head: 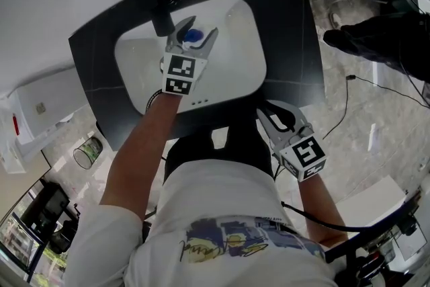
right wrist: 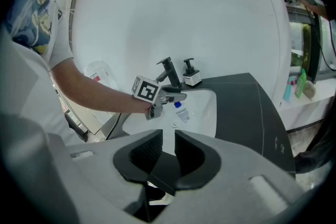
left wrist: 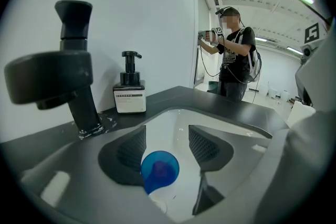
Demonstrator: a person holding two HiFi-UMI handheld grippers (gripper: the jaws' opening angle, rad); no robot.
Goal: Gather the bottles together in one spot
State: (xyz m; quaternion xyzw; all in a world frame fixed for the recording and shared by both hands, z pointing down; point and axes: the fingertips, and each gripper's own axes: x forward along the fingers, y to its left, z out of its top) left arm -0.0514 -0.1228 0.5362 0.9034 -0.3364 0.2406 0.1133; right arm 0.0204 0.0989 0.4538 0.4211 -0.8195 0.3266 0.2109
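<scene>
Upper centre in the head view, the left claw (head: 195, 30) stands released, jaws wide either side of a blue-capped clear plastic bottle (left wrist: 160, 169) lying in the white sink basin (head: 235, 67) of the dark tabletop (head: 289, 23). Lower right, the right claw (head: 277, 119) hangs empty, jaws narrowly parted.

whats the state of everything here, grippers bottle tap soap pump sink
left hand-held gripper: open, bottle between its jaws, not clamped
right hand-held gripper: jaws a narrow gap apart, nothing between
bottle: capped, down in the sink, loose
faucet: off, no water running
soap dispenser: upright on the counter, pump up
sink: no water in it
</scene>
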